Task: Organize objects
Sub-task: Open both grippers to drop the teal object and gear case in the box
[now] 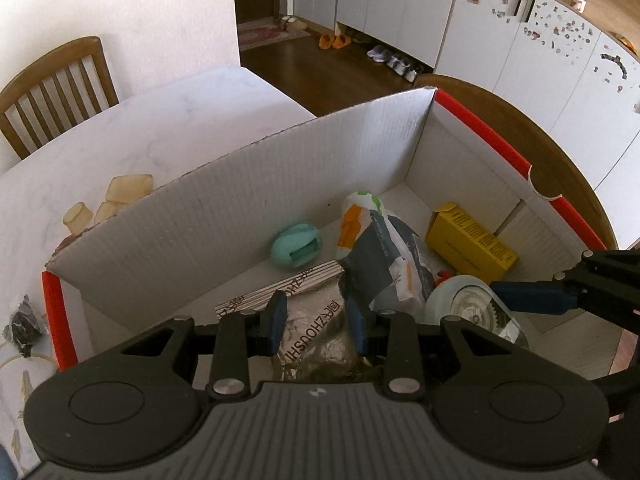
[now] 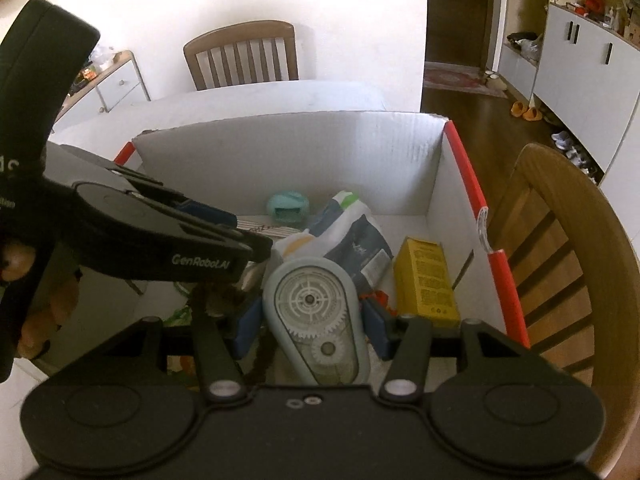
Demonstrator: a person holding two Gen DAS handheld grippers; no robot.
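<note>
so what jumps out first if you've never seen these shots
The white cardboard box with red edges, sitting on the marble table. Over it, the right gripper clamps a blue tape dispenser and the left gripper holds a foil packet. A yellow box lies inside, at right.

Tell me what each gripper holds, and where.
Left gripper: a foil packet, by its sides. Right gripper: a tape dispenser, across its flanks.

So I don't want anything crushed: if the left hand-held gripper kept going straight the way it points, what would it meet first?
The left hand-held gripper already holds a silvery packet. That packet would probably hit the striped flat pack on the box floor first, though depth is hard to judge.
</note>
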